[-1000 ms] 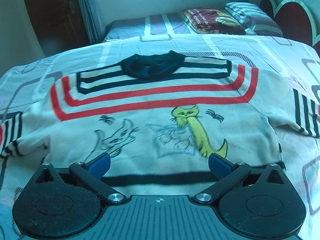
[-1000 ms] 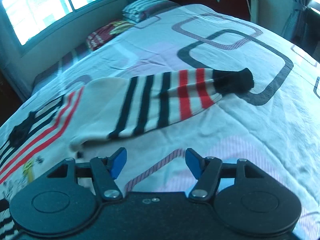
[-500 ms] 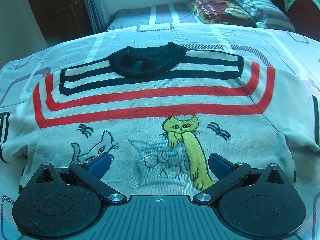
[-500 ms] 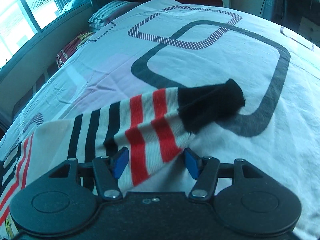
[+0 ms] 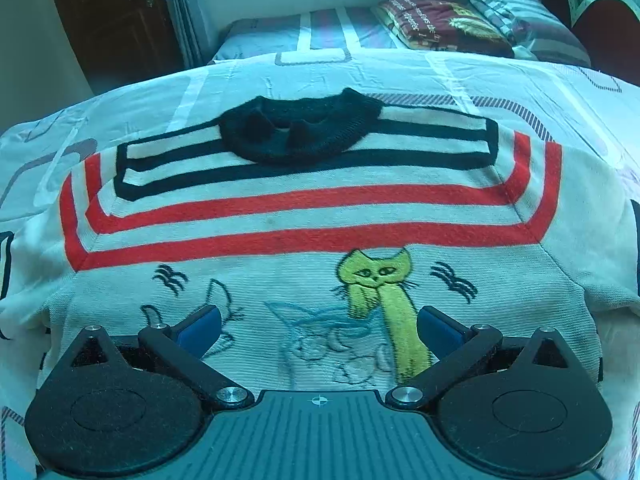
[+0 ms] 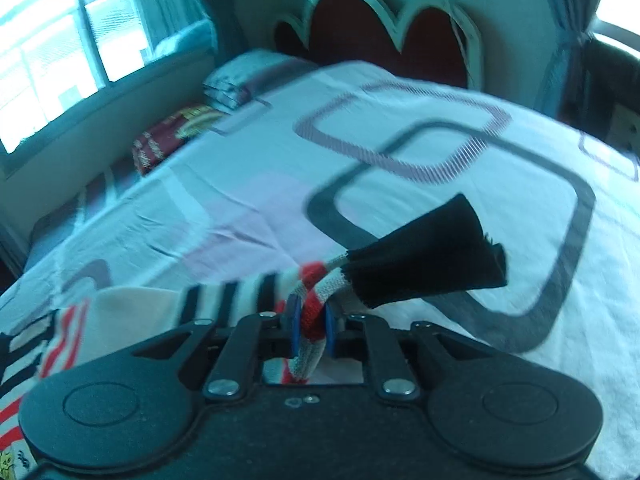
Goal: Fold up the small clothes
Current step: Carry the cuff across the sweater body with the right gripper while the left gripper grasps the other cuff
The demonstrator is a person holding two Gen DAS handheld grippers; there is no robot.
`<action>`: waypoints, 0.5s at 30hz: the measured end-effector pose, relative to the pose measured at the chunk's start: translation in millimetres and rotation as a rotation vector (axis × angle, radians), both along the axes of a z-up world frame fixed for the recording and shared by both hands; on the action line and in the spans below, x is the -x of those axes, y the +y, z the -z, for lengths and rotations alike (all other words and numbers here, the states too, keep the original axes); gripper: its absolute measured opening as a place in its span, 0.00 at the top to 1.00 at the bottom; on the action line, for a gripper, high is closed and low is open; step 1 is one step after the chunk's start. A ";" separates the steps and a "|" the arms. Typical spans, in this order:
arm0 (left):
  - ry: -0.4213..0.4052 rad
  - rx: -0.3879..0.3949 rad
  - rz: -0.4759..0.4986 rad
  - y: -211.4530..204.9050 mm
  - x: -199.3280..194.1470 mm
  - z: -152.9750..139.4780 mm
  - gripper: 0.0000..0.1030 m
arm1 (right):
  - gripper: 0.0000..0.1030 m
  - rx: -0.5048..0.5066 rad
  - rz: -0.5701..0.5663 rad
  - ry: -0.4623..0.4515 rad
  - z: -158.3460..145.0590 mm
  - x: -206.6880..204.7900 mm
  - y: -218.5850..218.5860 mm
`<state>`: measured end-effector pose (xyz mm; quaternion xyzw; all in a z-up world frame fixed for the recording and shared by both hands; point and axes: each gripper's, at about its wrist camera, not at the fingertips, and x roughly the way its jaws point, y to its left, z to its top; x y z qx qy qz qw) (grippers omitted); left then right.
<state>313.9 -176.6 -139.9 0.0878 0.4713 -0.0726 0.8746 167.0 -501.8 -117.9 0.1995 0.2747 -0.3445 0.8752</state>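
A small white sweater (image 5: pixel 304 216) with red and black stripes, a black collar (image 5: pixel 296 132) and cat drawings lies flat on the bed, front up. My left gripper (image 5: pixel 318 328) is open and hovers low over the cat drawings on its lower front. My right gripper (image 6: pixel 310 322) is shut on the sweater's striped sleeve (image 6: pixel 240 296) near the black cuff (image 6: pixel 424 264). The sleeve end is lifted off the sheet and the cuff sticks out past the fingers.
The bed sheet (image 6: pixel 400 128) is white with grey and purple rounded squares. Pillows (image 5: pixel 444 24) lie at the far side by the window. A red scalloped headboard (image 6: pixel 384 32) stands behind. A dark wooden door (image 5: pixel 116 16) is at the far left.
My right gripper moved onto the sleeve, shut on it near the cuff and lifted it. My left gripper moved forward over the sweater's front, still open.
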 end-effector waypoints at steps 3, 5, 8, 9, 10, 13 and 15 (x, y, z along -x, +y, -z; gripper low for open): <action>-0.009 0.013 -0.001 16.1 -2.5 -2.6 0.00 | 0.91 0.027 -0.099 -0.028 -17.5 -22.8 36.1; -0.013 0.025 -0.004 31.0 -5.2 -4.4 0.00 | 0.91 0.055 -0.179 -0.041 -27.8 -41.2 71.1; -0.012 0.045 -0.019 59.7 -11.4 -6.1 0.00 | 0.92 0.045 -0.308 -0.058 -34.4 -70.1 128.1; -0.010 0.054 -0.024 70.9 -13.9 -6.6 0.00 | 0.92 0.038 -0.359 -0.058 -35.0 -81.1 151.4; -0.010 0.060 -0.029 82.6 -16.5 -7.3 0.00 | 0.92 0.036 -0.405 -0.058 -34.1 -90.3 174.1; -0.016 0.075 -0.042 118.8 -24.9 -9.2 0.00 | 0.92 -0.005 -0.536 -0.041 -23.6 -118.1 235.8; -0.005 0.098 -0.063 143.1 -32.0 -9.3 0.00 | 0.91 -0.044 -0.626 -0.003 -9.4 -135.4 270.0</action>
